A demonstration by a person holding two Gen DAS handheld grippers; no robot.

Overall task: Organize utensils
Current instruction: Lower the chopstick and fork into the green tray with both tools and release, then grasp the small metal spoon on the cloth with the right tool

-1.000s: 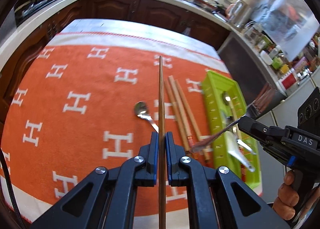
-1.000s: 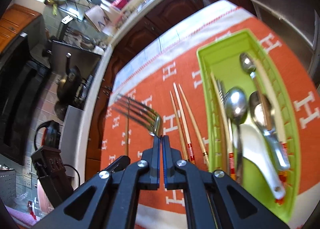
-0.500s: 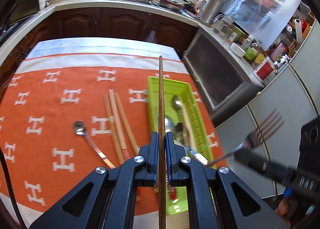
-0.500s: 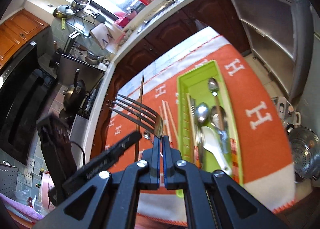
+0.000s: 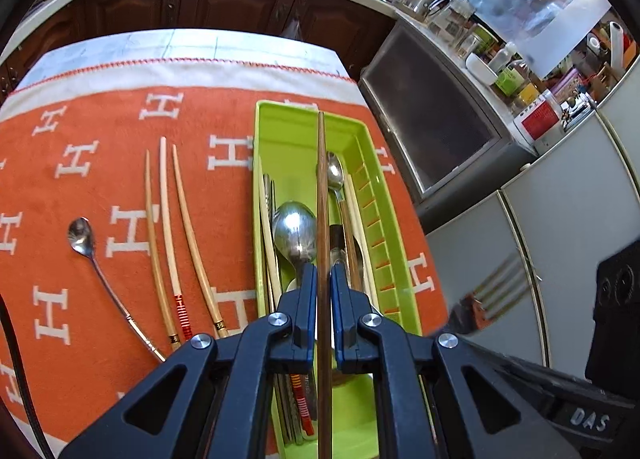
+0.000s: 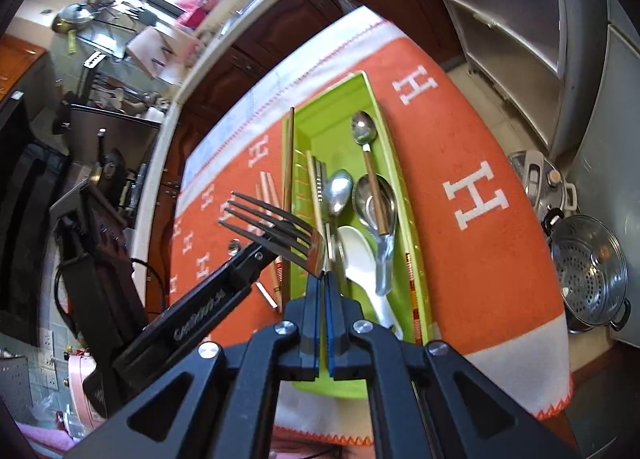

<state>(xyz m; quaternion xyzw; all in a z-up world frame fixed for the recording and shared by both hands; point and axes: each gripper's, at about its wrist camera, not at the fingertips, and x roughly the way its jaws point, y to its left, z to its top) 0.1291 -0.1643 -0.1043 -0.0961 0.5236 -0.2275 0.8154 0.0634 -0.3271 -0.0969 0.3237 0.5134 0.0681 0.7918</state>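
Both hands shifted since a second ago: left hand-held gripper [image 5: 323,279] was over orange cloth [image 5: 100,187], now over green tray [image 5: 280,131]. It's clamped tight on dark chopstick [image 5: 321,187], which runs lengthwise above tray. Right hand-held gripper [image 6: 323,279] pinches fork [image 6: 276,225] by handle, tines up near tray's left wall. Three pale chopsticks [image 5: 168,227] and small spoon [image 5: 82,239] lie on cloth left of tray.

"DAS" on right gripper [image 5: 472,315]; "H" across cloth [image 5: 100,195].

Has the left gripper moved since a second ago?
Yes. The left gripper with its chopstick shifted right, from over the cloth to over the green tray.
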